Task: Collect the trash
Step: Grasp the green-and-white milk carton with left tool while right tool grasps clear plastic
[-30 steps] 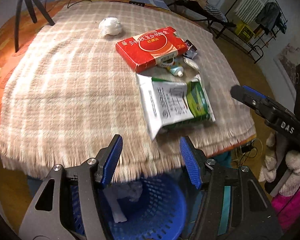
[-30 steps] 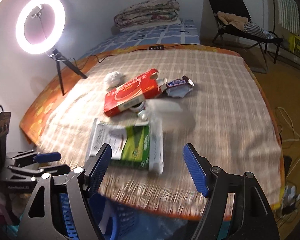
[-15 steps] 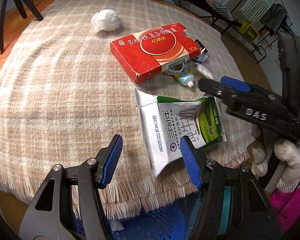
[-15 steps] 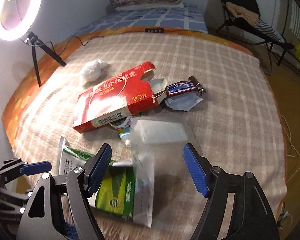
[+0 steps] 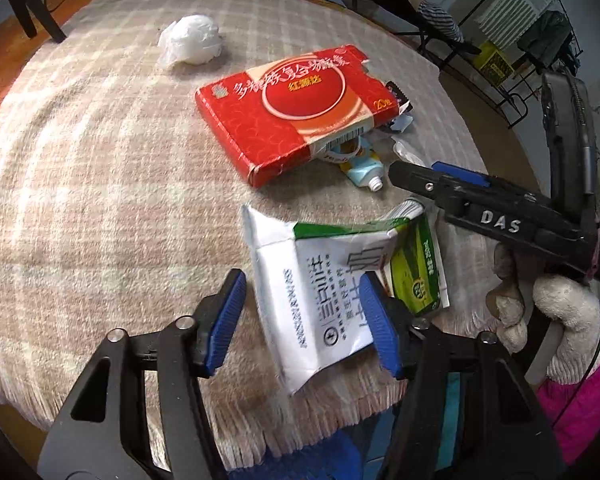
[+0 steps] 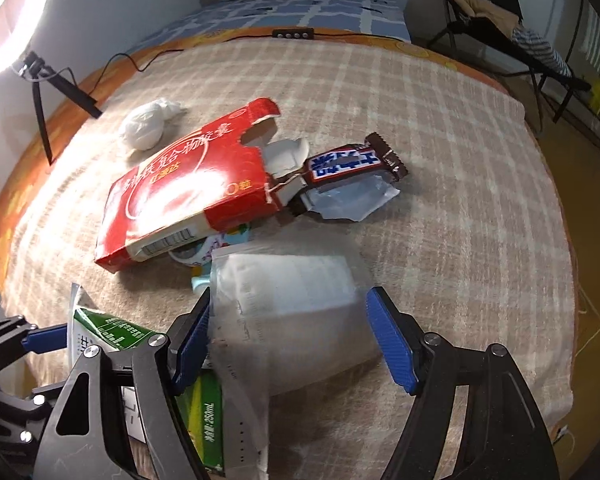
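Observation:
Trash lies on a checked blanket. A flattened white-and-green milk carton (image 5: pixel 340 280) lies at the near edge, between the fingers of my open left gripper (image 5: pixel 304 316). A clear plastic bag (image 6: pixel 288 304) lies between the fingers of my open right gripper (image 6: pixel 292 336). The carton also shows in the right wrist view (image 6: pixel 204 412) under my left finger. Behind are a red box (image 5: pixel 292 108), a small tube (image 5: pixel 364 172), a candy wrapper (image 6: pixel 348 164) and a white wad (image 5: pixel 190 42). The right gripper also shows in the left wrist view (image 5: pixel 452 184).
A blue basket (image 5: pixel 340 460) stands below the blanket's near edge. A ring light on a tripod (image 6: pixel 40 76) stands at the far left. A power strip and cable (image 6: pixel 292 34) lie at the far edge. A chair (image 6: pixel 500 20) stands behind right.
Both grippers have moved forward over the blanket. The left one now straddles the milk carton. The right one has closed in around the clear bag. The basket has slid mostly out of sight.

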A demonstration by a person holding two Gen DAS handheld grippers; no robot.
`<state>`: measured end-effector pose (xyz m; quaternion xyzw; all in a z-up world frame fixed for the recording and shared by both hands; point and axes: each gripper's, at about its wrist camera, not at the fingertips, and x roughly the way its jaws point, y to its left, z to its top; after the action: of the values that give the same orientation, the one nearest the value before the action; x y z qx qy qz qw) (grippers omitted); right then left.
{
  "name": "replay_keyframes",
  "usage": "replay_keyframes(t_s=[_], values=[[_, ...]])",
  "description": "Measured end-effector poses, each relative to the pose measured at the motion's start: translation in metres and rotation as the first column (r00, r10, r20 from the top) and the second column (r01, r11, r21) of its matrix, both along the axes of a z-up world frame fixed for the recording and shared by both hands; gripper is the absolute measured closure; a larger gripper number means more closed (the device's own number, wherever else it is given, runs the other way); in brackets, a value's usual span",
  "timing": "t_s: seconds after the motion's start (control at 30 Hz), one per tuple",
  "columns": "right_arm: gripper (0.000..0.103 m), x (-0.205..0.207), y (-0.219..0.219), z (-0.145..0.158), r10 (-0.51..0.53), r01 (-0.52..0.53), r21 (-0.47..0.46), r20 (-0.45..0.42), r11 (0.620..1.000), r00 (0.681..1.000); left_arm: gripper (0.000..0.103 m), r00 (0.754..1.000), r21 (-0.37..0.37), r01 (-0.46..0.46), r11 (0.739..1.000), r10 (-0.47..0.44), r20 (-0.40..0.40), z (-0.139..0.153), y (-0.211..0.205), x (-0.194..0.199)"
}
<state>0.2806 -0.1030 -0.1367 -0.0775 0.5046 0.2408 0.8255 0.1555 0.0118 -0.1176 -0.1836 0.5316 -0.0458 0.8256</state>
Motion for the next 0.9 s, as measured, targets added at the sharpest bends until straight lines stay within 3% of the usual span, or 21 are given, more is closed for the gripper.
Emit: replay_keyframes(t_s=[0.13,0.33,0.4,0.43,0.53,0.6,0.9], values=[[0.038,0.004,-0.013,0.007,-0.022,0.024,0.092,-0.026,0.996,0.999,0.059,1.000,0.012,0.010,1.000,-0.011,0.028,0.008,-0.005,0.005],[0.051,0.006,-0.036,0.022,-0.062,0.062,0.142,0.000,0.988,0.998,0.067,0.994,0.058,0.031,0.998,-0.036,0.098,0.030,-0.016,0.007],[0.071,0.008,-0.048,0.026,-0.086,0.083,0.141,0.009,0.986,0.996,0.069,0.992,0.068,0.039,0.997,-0.046,0.115,0.036,-0.020,0.006],[0.076,0.008,-0.051,0.026,-0.094,0.091,0.139,0.010,0.986,0.996,0.069,0.991,0.071,0.041,0.997,-0.049,0.120,0.038,-0.022,0.006],[0.078,0.011,-0.066,0.026,-0.111,0.108,0.162,0.010,0.981,0.994,0.070,0.989,0.079,0.051,0.996,-0.061,0.133,0.041,-0.031,0.011],[0.088,0.012,-0.071,0.026,-0.121,0.116,0.166,0.015,0.979,0.993,0.070,0.989,0.079,0.057,0.995,-0.067,0.131,0.041,-0.037,0.013],[0.089,0.016,-0.064,0.027,-0.058,0.047,0.169,0.056,0.985,0.997,0.070,0.992,0.068,0.062,0.996,-0.069,0.105,0.031,-0.042,0.016]])
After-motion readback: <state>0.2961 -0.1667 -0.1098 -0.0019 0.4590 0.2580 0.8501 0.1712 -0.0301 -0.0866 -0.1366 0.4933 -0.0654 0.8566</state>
